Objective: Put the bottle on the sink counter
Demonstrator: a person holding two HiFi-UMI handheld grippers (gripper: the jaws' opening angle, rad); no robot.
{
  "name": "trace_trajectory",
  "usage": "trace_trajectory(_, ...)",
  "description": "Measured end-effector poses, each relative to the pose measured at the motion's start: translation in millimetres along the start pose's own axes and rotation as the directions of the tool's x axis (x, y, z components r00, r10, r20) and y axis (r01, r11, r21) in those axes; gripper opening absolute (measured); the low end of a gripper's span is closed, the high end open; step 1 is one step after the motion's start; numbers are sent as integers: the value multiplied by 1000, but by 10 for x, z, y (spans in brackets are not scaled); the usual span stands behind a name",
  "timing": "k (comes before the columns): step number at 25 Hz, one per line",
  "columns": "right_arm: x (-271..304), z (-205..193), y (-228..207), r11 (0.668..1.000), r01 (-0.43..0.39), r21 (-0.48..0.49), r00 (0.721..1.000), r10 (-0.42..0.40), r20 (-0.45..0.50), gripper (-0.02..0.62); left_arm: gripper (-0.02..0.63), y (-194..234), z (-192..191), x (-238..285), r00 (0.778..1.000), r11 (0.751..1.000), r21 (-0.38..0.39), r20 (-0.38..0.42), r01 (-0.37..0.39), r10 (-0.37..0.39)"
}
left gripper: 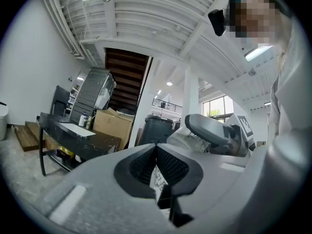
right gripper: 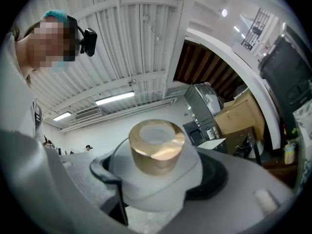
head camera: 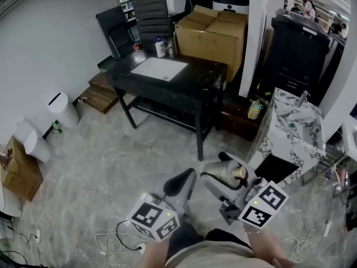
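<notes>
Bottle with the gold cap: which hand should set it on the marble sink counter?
The right gripper: it grips the bottle, and the counter stands on its side. The left gripper is empty.

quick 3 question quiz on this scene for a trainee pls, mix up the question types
1. Which gripper holds the bottle? a) left b) right c) neither
2. Fill in: the bottle's cap is ____ in colour.
3. True or false: in the head view, the marble sink counter stands to the right of the black table.

Key
1. b, the right gripper has its fingers closed on the bottle.
2. gold
3. true
</notes>
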State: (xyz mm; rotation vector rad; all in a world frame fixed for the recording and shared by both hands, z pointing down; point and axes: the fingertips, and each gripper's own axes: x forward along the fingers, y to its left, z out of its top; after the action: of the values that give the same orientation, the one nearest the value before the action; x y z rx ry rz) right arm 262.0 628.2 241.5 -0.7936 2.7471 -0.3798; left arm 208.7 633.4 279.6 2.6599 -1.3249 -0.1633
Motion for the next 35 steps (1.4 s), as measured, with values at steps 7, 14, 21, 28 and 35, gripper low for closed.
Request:
trace_trajectory(7, 240, -5, -65, 1000, 8, -3, 1000, -9, -19, 341, 8, 229, 47, 62, 1000, 1000, -22, 7, 9, -8)
trace_trajectory(14, 800, 24, -359, 994, 102, -27, 995, -102, -4, 341, 8, 807, 193, 281, 997, 996, -46, 5, 78, -78)
trace_trajectory(21, 1669, 82, -686, 990, 137, -42, 991, -136, 19, 341, 8, 1719, 522, 572, 994, 994, -28, 15, 110, -109)
trace_trajectory(28, 2541, 109, -844, 984, 165, -63, 985, -161, 64, 341, 8, 2577, 800, 642, 990, 990, -9, 22, 141, -140)
trace_trajectory(35, 3146, -4, -878, 980, 186, -67, 981, -181, 71, 341, 8, 3167, 888, 611, 985, 985, -25, 29, 170, -169)
